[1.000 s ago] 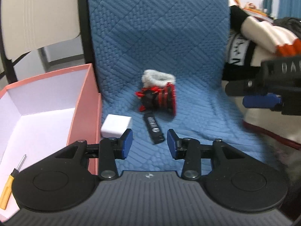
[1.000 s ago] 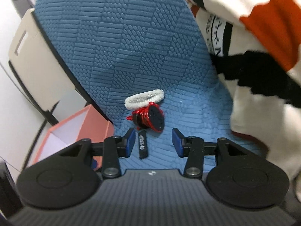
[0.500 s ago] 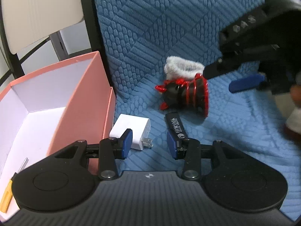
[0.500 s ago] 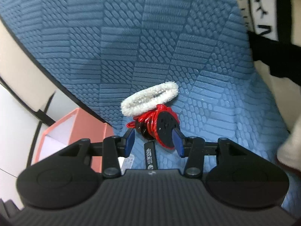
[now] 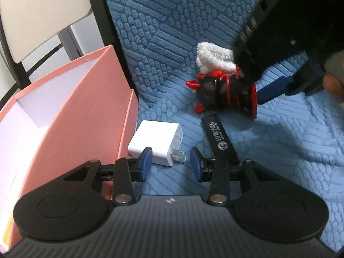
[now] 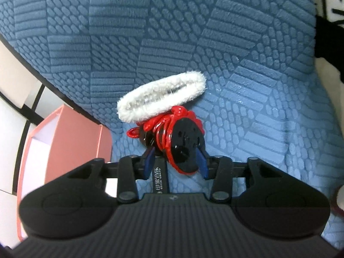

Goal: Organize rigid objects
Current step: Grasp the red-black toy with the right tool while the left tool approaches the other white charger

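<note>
Right tongs [image 6: 175, 161] closing around black-and-red toy [image 6: 182, 148] on blue cushion [image 6: 150, 32]; left tongs [image 5: 171, 161] part-open, empty, above white charger [image 5: 158, 143]; pink box [image 5: 71, 107] awaiting all three items.

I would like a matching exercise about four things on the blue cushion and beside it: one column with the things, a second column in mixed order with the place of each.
Things:
1. white charger
2. black stick with white print
3. black and red toy
4. pink box

Places:
A. between the pads of the right tool, whose jaws are closing
B. at the left edge of the blue cushion, open at the top
C. lying flat, just below the toy in the left view
D. next to the box wall, prongs toward the left tool

Pairs: 1-D, 2-C, 3-A, 4-B
</note>
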Demonstrator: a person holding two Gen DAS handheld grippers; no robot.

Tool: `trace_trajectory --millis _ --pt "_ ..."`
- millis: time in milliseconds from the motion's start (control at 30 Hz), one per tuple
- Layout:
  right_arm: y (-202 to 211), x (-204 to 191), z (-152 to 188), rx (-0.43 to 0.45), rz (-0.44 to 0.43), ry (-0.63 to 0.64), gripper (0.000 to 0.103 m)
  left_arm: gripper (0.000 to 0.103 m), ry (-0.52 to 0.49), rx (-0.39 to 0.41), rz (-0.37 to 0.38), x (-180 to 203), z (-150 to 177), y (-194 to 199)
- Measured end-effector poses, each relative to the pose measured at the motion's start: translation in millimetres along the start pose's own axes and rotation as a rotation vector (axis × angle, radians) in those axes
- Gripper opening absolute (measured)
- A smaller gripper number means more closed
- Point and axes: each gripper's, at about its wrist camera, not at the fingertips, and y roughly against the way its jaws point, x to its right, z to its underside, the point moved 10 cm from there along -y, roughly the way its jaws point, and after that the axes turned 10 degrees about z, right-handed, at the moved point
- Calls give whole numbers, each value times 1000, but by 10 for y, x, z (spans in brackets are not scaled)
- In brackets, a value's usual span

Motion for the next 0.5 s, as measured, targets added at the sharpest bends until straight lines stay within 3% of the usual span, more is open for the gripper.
trace_trajectory --millis 300,500 --pt "141 138 -17 20 8 -2 28 46 -30 -32 13 -20 -184 -13" --pt "281 355 -2 18 18 -48 27 46 -30 -180 98 -36 -375 -121"
